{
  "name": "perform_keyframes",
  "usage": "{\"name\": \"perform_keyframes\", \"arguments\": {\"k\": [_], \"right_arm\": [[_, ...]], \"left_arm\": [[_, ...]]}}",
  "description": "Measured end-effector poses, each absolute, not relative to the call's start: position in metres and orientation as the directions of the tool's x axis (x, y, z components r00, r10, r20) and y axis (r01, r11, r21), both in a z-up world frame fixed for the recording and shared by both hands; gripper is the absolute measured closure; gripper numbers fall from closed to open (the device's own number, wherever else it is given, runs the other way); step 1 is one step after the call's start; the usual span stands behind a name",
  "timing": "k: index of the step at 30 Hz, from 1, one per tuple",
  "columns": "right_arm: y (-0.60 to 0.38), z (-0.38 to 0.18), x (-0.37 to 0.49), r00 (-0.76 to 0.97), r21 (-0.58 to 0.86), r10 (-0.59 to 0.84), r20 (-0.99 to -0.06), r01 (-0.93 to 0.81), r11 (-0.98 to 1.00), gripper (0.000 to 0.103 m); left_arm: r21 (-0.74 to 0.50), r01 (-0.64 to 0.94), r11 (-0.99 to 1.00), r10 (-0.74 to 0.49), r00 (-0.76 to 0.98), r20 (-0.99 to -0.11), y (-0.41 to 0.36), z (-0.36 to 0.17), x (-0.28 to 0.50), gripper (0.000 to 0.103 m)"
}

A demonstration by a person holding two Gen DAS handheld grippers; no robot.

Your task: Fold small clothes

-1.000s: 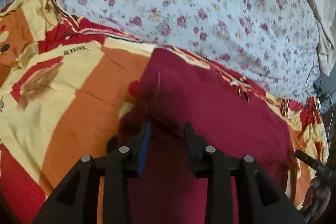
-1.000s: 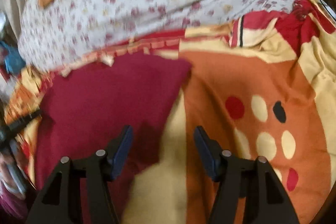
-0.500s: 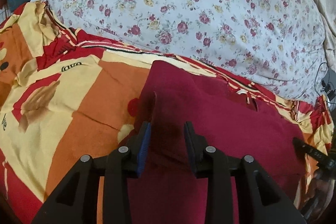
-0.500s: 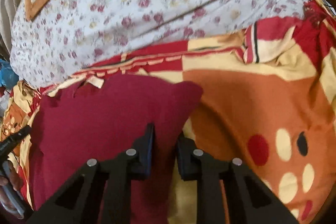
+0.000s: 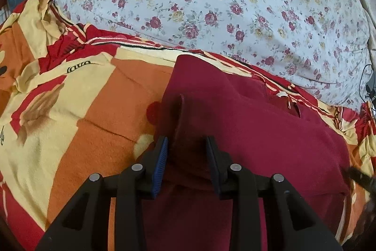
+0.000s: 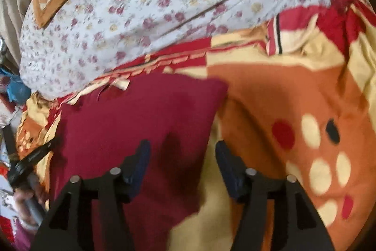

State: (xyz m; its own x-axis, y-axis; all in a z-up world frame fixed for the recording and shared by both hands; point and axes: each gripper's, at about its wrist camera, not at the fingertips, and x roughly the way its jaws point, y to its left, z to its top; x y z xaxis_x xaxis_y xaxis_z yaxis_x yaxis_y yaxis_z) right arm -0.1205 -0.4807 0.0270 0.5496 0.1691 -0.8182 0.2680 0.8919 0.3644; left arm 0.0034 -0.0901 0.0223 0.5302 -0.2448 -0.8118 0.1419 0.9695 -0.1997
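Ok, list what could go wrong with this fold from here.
1. The left gripper pinches only a raised ridge of the maroon garment; a pull could bunch it.
2. The right gripper has just been opening its jaws, with the garment's edge between them unpressed, so that side may slump unevenly.
3. The soft, rumpled blanket could drag along.

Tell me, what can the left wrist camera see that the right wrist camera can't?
Only the left view shows the left gripper pinching a raised fold of the maroon cloth, and black writing on the blanket. Only the right view shows the right gripper, whose jaws have just been opening, and the blanket's dots. Both show the maroon cloth, the flowery pillow and the orange blanket.
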Motion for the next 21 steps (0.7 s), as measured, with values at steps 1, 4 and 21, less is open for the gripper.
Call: {"name": "perform_keyframes", "arguments": {"k": [1,4,21], "right_arm": [[-0.476,0.025,-0.124,0.538,0.366,0.182,-0.823,0.257,0.895,0.042],[-0.457,0.016,-0.131,0.502,0.334,0.193,-0.843,0.207,0.92,0.048],[-0.458,0.04,-0.16,0.563,0.248,0.08,-0.823,0.229,0.941,0.069]], "left_arm": [[-0.2,0.142,0.969,-0.245,0.53,-0.812,-0.09,0.022,0.004,0.081],[-0.2,0.142,0.969,-0.245,0.53,-0.812,-0.089,0.022,0.003,0.081],[-0.204,0.167,0.965,-0.262,0.531,-0.805,-0.08,0.028,-0.015,0.08]]}}
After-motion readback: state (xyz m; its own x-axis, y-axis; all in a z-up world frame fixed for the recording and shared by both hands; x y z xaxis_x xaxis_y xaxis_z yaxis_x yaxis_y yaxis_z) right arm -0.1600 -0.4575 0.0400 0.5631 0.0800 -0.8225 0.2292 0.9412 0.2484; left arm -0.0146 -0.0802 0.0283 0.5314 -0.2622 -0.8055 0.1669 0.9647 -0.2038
